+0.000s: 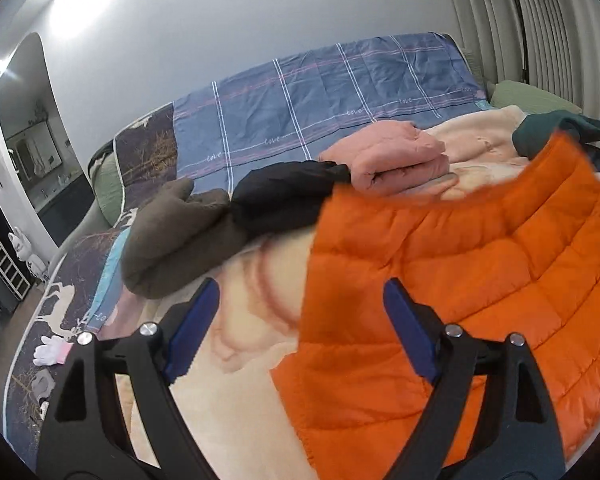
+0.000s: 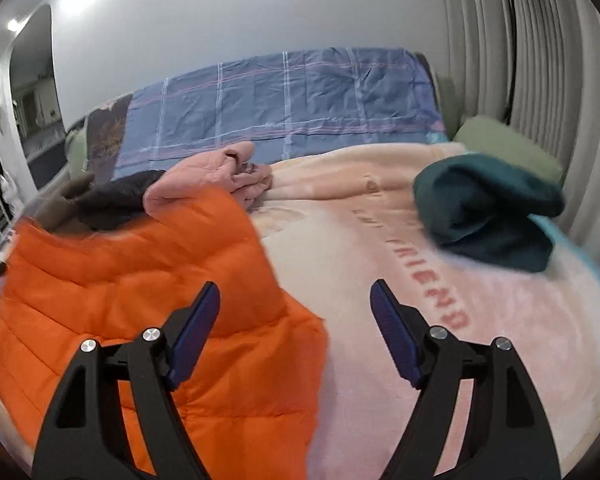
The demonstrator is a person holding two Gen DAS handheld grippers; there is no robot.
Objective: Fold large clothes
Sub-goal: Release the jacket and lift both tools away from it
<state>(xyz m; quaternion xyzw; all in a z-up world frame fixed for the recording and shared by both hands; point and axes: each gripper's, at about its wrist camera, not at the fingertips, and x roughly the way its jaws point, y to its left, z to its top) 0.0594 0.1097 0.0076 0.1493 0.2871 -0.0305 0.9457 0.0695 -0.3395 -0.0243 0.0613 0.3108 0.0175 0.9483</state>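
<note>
Orange puffer jacket (image 1: pixel 452 280) is lying spread on the bed's peach blanket (image 2: pixel 380 248), w/ folded pink garment (image 1: pixel 396 156), black one (image 1: pixel 284 196) & brown one (image 1: pixel 172 240) sitting beyond it. Left tongs (image 1: pixel 300 312) are hanging wide open over its left edge; right tongs (image 2: pixel 296 308) are gaping over its right edge, gripping nothing. Probably best: each is pinching a near corner, both lifting evenly, edges matching before creasing.

Black hand-held gripper (image 1: pixel 300 304), blue pads (image 1: pixel 196 320) (silver screws).
</note>
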